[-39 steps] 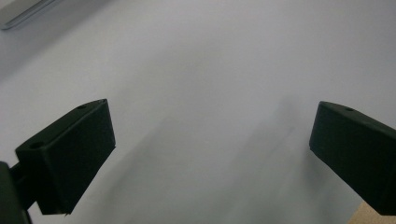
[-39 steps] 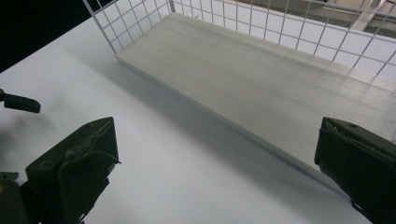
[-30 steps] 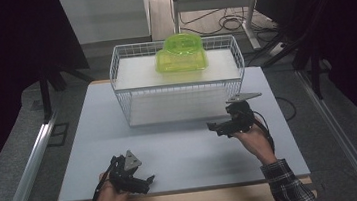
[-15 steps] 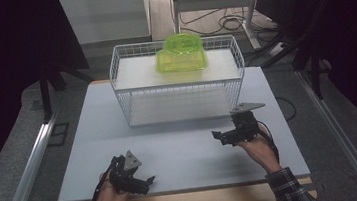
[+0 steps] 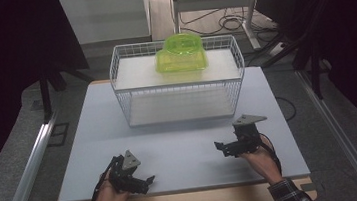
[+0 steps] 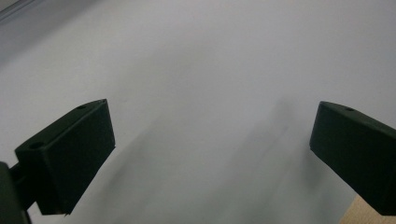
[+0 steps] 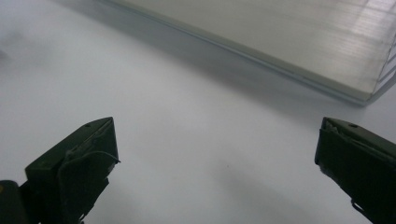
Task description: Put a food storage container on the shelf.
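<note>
Grippers rest wide apart and empty near the table's front edge, and the green plastic container (image 5: pixel 181 54) on the wire basket (image 5: pixel 124 93) lies far ahead, nearer the right gripper (image 5: pixel 225 148) than the left gripper (image 5: pixel 144 181).

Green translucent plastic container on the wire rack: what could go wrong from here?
1. The green translucent plastic container sits high on the white wire rack's upper shelf, at the far side; a reach over the raised rim could snag the wires.
2. Both the left gripper and the right gripper are open and empty near the table's front edge, so the approach is long; a one-sided grasp might tip the container.
</note>
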Motion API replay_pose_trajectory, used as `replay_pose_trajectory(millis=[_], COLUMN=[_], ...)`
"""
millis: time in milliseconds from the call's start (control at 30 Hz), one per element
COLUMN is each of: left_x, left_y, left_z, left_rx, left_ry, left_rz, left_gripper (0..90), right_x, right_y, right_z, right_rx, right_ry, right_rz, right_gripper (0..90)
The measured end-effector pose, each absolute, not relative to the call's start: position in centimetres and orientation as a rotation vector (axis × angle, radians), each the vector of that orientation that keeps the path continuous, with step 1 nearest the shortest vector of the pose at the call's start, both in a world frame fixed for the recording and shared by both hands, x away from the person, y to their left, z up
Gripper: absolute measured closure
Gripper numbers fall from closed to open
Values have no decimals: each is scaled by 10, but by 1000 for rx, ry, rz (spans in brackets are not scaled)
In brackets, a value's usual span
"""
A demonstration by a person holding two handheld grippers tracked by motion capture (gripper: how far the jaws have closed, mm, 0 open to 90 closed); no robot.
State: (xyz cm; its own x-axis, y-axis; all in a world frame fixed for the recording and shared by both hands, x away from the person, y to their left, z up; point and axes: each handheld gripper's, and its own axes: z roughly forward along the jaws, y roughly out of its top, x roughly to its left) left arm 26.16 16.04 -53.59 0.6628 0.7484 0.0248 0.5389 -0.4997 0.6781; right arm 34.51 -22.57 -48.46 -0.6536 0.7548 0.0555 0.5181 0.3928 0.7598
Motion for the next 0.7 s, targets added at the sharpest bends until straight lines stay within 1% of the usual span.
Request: replay_pose_trajectory(millis=[533, 700], left_x=[261, 262], left_y=[160, 161], left_z=[-538, -537], left_rx=[2245, 2238], left_ry=[978, 985], left_rz=[443, 451], left_gripper=[0, 0], right_x=[331, 332], right_y=[-223, -223], right_z=[-516, -518], right_rx=[1110, 1095], right_ry=[2431, 2426], right_rz=[1058, 1028], right_gripper=[0, 0])
